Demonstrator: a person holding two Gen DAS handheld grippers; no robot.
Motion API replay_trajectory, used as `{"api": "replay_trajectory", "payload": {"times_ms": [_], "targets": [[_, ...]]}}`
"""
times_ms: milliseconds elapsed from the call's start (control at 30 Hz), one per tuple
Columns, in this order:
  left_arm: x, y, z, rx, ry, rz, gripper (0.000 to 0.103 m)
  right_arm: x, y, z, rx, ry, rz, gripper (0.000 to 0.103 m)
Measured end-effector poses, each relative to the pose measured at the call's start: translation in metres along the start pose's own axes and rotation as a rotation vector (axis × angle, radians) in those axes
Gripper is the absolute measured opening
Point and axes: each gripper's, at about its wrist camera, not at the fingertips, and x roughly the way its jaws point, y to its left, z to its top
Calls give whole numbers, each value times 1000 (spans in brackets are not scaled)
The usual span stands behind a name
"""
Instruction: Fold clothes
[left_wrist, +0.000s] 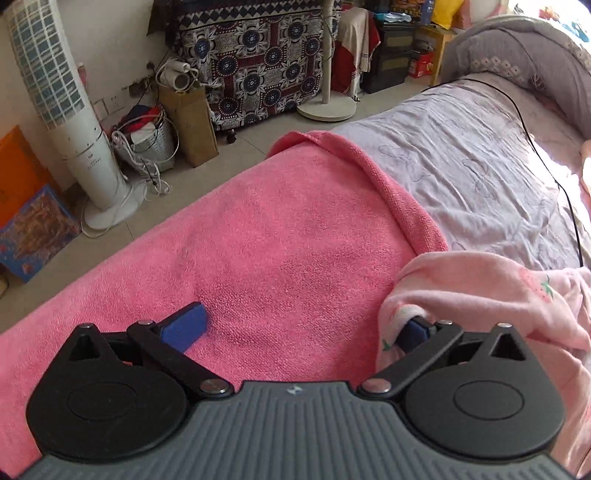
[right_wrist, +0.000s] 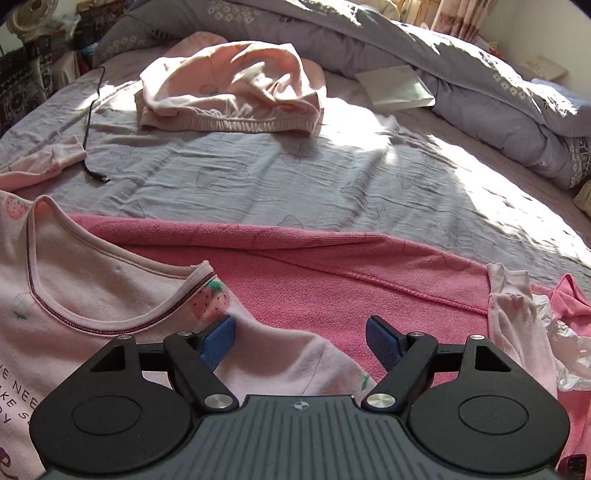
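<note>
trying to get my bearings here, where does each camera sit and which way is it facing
Left wrist: on the left hand-held gripper, looking along the pink towel to the floor and tower fan; its own open fingers show.
Right wrist: on the right hand-held gripper, looking across the bed to the grey duvet; open fingers over the strawberry shirt.
Shared: towel, shirt, bed.

Pink shirt (right_wrist: 92, 295) print cut off at left edge; left gripper's right fingertip (left_wrist: 415, 332) half-buried.
</note>
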Motion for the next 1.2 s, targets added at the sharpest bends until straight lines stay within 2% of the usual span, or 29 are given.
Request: {"api": "replay_trajectory", "payload": {"times_ms": [67, 167, 200, 267, 333, 433, 467, 533, 600, 633, 667, 700, 733, 767, 800, 900, 933, 1000, 1100, 1167, 1200], "targets": [[-7, -5, 2, 27, -30, -10, 103, 7, 5, 13, 1, 16, 102, 55], [-17, -11, 6, 67, -76, -26, 103, 17, 25, 32, -6, 40, 267, 44], [-20, -14, 7, 80, -91, -31, 103, 18, 35, 37, -15, 39, 318, 44], [-2, 0, 12, -6, 28, -39, 103, 17, 56, 48, -25, 14, 360, 44], [16, 2, 8, 6, 97, -23, 103, 21, 74, 61, 8, 5, 420, 45], [18, -22, -21, 250, -21, 50, 103, 35, 97, 84, 136, 24, 549, 56], [17, -25, -26, 272, -50, 59, 103, 45, 106, 91, 173, 48, 592, 60], [19, -18, -28, 215, -50, 26, 103, 70, 131, 107, 227, 116, 649, 60], [21, -12, -27, 209, -47, -9, 103, 97, 155, 116, 304, 180, 695, 61], [21, -8, -27, 206, -46, -26, 103, 106, 163, 121, 349, 185, 706, 61], [19, -5, -25, 215, -40, -43, 103, 114, 171, 125, 394, 187, 717, 51], [17, -2, -22, 225, -33, -60, 103, 118, 178, 131, 414, 192, 692, 39], [15, 1, -20, 236, -26, -76, 103, 118, 182, 137, 421, 195, 673, 7], [13, 4, -18, 246, -20, -93, 102, 118, 187, 144, 427, 198, 657, 8], [5, 12, -15, 219, -24, -114, 101, 110, 188, 150, 426, 162, 679, 8], [-28, 54, -7, 44, -58, -226, 101, 65, 199, 162, 329, 61, 782, 8], [-37, 69, -5, -7, -54, -270, 101, 48, 206, 159, 275, 57, 856, 8], [-44, 94, -5, -69, -25, -299, 103, 14, 222, 152, 161, 56, 1010, 8], [-26, 121, -15, -153, 125, -292, 103, -7, 250, 113, -59, 171, 1072, 9], [-21, 124, -19, -143, 140, -289, 103, -20, 268, 87, -208, 251, 1104, 10], [-18, 125, -22, -137, 146, -287, 103, -24, 272, 75, -281, 275, 1073, 11]]}}
